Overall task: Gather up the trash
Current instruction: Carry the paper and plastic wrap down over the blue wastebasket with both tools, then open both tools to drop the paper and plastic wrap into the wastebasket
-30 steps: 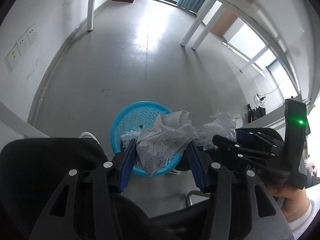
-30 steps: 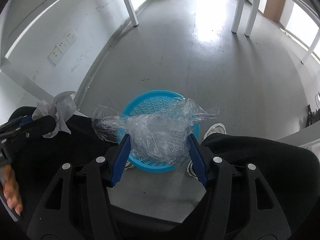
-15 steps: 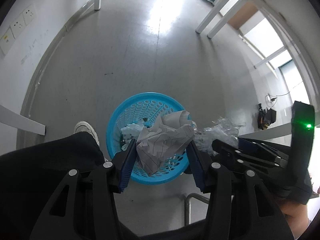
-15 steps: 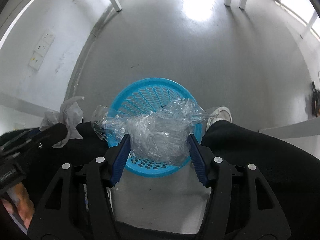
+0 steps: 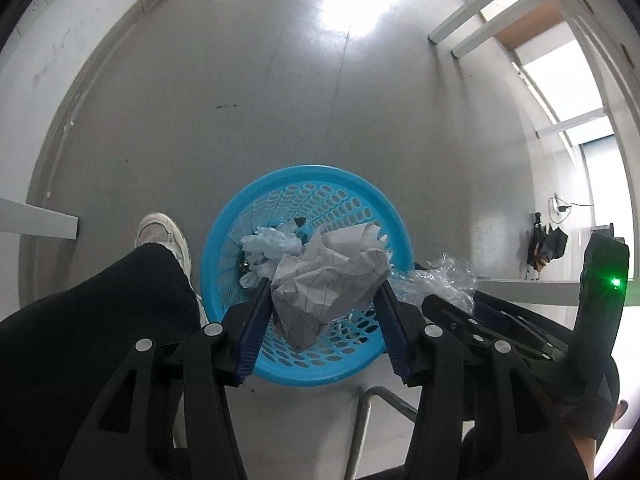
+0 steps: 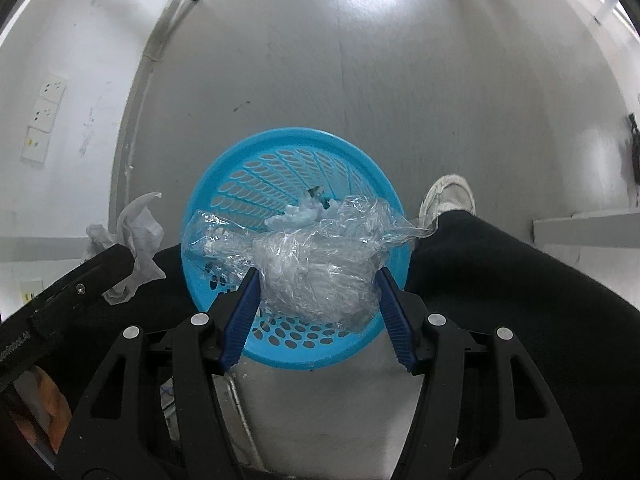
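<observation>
We held the left gripper (image 5: 322, 300) pinching crumpled paper (image 5: 328, 276) and the right gripper (image 6: 318, 292) pinching plastic wrap (image 6: 316, 276), both at frame centre over the basket (image 5: 320, 174), ready to drop.

Crumpled lined paper (image 5: 328, 280) sits pinched in the left tool (image 5: 324, 308), clear plastic wrap (image 6: 316, 276) wadded in the right tool (image 6: 318, 300), both above the blue basket (image 6: 360, 156) with white scraps (image 5: 272, 242) inside.
</observation>
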Motion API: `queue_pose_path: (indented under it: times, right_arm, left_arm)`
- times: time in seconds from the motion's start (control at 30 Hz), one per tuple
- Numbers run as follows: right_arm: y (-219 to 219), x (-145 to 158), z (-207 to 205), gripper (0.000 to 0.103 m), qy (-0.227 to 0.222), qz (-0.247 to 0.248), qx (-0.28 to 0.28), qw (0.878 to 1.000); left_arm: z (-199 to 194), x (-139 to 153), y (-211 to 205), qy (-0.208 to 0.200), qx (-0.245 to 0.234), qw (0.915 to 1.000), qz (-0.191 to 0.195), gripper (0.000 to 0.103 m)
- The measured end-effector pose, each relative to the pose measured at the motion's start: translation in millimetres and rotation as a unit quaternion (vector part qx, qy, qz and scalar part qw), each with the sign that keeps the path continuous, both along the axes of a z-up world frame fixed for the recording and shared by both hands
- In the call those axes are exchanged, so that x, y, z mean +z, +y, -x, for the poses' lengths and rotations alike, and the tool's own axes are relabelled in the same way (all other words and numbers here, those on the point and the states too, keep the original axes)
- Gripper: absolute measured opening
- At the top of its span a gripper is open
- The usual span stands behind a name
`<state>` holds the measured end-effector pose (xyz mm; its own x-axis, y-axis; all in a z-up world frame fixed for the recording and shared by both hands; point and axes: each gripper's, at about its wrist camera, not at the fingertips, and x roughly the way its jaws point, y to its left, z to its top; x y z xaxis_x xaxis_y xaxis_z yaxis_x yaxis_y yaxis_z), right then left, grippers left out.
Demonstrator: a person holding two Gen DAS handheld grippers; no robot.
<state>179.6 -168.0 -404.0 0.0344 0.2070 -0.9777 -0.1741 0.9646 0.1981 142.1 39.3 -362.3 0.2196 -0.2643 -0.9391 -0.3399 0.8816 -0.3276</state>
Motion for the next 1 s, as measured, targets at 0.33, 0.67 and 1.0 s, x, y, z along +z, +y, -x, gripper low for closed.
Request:
queue_pose_path:
  times: [0.33, 0.67, 1.0]
  right_arm:
    - [5.2, -22.3, -5.7, 0.056, 0.023, 0.013, -0.013, 1.0]
    - [4.6, -20.1, -4.9, 0.061, 0.013, 0.01, -0.005, 1.0]
    - [7.0, -15.4, 3.6, 0.076, 0.014, 0.008, 0.003, 1.0]
  left_arm:
    - [-16.3, -18.6, -2.1, 0.027, 0.017, 0.9994, 0.01, 0.051]
    - [-17.0, -16.4, 1.0, 0.018, 0.026, 0.9992, 0.022, 0.052]
    - [-14.9, -9.2, 4.6, -0.007, 0.033, 0.9988, 0.036, 0.074]
